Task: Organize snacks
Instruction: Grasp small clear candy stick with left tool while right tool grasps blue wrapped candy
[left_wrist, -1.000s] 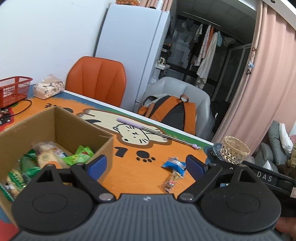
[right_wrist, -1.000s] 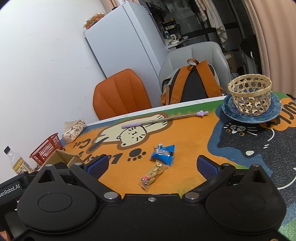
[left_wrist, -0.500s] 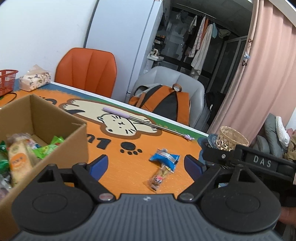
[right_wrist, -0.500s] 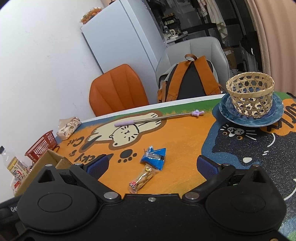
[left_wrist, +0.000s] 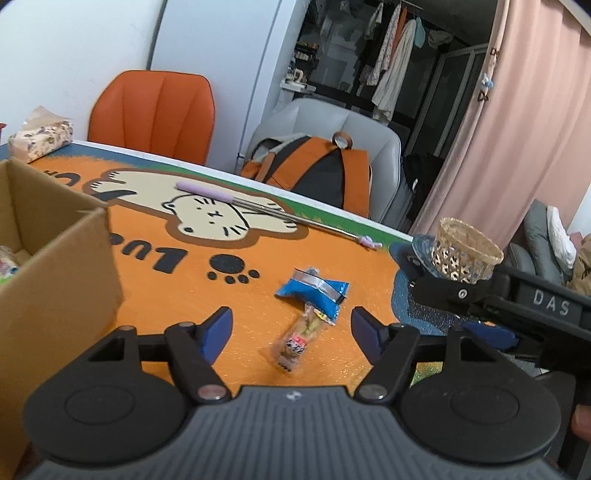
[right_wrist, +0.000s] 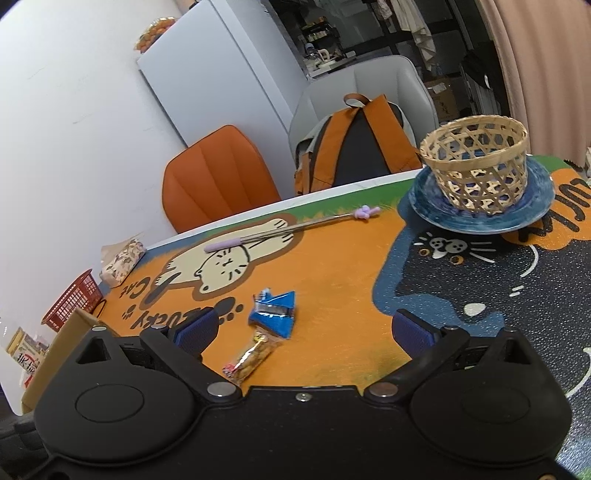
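left gripper (left_wrist: 291, 328): jaws wide apart, holding nothing, poised over the tabletop (left_wrist: 236, 325). right gripper (right_wrist: 306, 328): jaws wide apart, holding nothing.

nearest item: long clear-wrapped snack bar with a red label (left_wrist: 297, 341), lying flat on the orange mat between the left jaws' line of approach. judged light, with a crinkly, slippery film; contents likely brittle. best taken across its narrow middle with a gentle close.

touching its far end: flat blue foil snack packet with a silver band (left_wrist: 314, 291). one end of the bar appears to sit under or against the packet; which, cannot be told. judged light, soft and compressible; take hold at the body, not the crimped seam.

left of these: open brown cardboard box (left_wrist: 55, 258), already holding some wrapped snacks, only partly visible at its edge. judged the destination.

farther right: woven bamboo basket (right_wrist: 476, 162), standing upright on a blue ceramic plate (right_wrist: 535, 218). nothing seen through its open weave.

far edge: long metal stick with a lilac handle (right_wrist: 280, 232), patterned tissue pack (right_wrist: 122, 262), red mesh plastic basket (right_wrist: 74, 299); contents not discernible.
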